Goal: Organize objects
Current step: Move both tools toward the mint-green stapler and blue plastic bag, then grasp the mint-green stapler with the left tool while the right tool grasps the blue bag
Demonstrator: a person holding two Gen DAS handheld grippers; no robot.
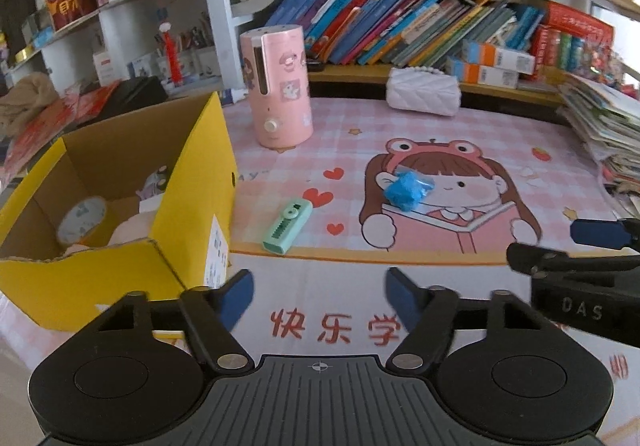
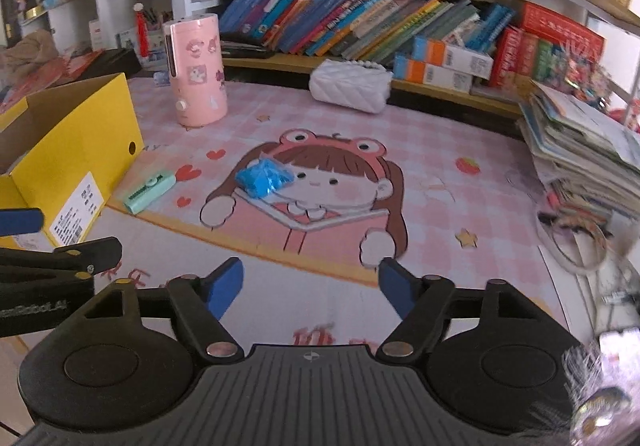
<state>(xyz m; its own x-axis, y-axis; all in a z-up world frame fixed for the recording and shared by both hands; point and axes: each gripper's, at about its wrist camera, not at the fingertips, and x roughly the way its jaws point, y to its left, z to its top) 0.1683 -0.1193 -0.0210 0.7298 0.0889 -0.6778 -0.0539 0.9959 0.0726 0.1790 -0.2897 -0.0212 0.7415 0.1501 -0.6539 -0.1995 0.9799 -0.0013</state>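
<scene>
Both the left gripper [image 1: 319, 300] and right gripper [image 2: 311, 288] hang empty, jaws apart. Looks like we're between pickups. Next, probably the mint-green plastic eraser case [image 1: 287, 226] or crumpled blue wrapper [image 2: 264, 178] goes into the yellow cardboard box [image 1: 196, 181].

wrist views angled down, sharing mat [image 1: 460, 149]

Black left gripper [image 1: 319, 300] and right gripper [image 2: 311, 288], blue-padded jaws, silver pivot screws, ribbed grey bases.

An open box [image 1: 120, 213] stands at the mat's [image 1: 460, 125] left edge — a tape roll [image 1: 82, 219] inside. Just right of it lies a small flat case [image 1: 287, 226], further right a crumpled bag [image 1: 406, 191]. Behind them stand a tall canister [image 1: 278, 85] and a quilted pouch [image 1: 424, 90] — bookshelf [image 1: 400, 25] behind.
</scene>
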